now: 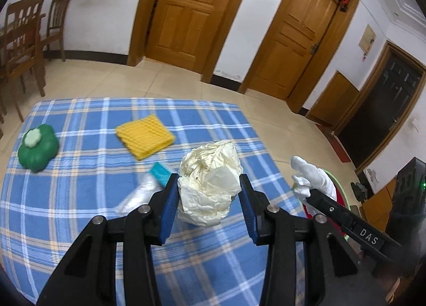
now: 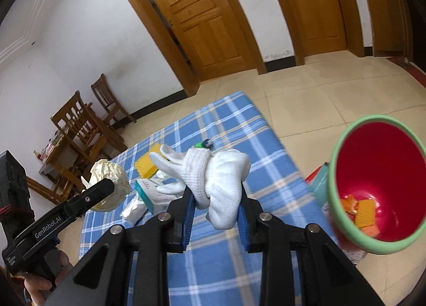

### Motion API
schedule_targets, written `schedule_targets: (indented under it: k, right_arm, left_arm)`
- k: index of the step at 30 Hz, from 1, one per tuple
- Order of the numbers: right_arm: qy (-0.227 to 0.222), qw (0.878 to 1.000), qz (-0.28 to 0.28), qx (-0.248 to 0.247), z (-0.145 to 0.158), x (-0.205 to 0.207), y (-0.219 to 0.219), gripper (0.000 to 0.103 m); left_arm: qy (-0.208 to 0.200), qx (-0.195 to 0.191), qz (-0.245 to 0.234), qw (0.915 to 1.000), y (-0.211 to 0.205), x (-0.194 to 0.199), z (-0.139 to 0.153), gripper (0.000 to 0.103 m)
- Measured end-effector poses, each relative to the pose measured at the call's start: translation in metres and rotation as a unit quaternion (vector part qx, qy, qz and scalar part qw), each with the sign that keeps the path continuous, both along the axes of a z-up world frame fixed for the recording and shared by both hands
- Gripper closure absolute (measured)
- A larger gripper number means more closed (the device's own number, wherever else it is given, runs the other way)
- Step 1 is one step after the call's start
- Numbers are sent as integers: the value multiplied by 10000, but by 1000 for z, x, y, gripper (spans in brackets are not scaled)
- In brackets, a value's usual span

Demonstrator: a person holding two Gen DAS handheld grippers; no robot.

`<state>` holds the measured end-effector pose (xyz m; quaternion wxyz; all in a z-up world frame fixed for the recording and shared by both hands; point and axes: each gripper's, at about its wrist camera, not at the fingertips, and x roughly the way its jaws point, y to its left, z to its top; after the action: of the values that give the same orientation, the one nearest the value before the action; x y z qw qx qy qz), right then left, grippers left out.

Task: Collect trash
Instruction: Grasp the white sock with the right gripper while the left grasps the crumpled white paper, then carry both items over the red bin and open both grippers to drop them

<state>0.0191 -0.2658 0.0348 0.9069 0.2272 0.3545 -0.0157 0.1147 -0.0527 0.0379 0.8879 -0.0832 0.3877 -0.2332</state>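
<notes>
The paper ball, cream and crumpled, sat clamped between the blue pads of the left gripper, held above the plaid cloth of the table. The right gripper was closed on a white glove, whose fingers splayed up and to the left while its cuff hung down between the pads. Both tools were raised over the near side of the table, side by side, each tilted forward toward the doors. The left view alone showed a green box at the far left of the cloth, with a yellow cloth, a teal carton and a plastic wrapper lying between it and the ball. Only the right view showed into the bin, red inside with a green rim, standing off the table's right edge with orange and yellow scraps at its bottom. It also showed the person's hand on the left tool's handle.
</notes>
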Motion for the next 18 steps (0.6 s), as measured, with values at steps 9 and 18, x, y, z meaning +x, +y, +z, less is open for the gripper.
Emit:
schedule_targets:
  k: [9,18]
  right_arm:
    - [-68,9984,-561,-85,8,-33,-43,72]
    - [-83,9921,-1255,-22,4,-61,-93,72]
  left_arm:
    - [-19,50,-551,9985,-52,-12,12,59]
    - [-161,328,-1150,9927,-116,-25,21,59]
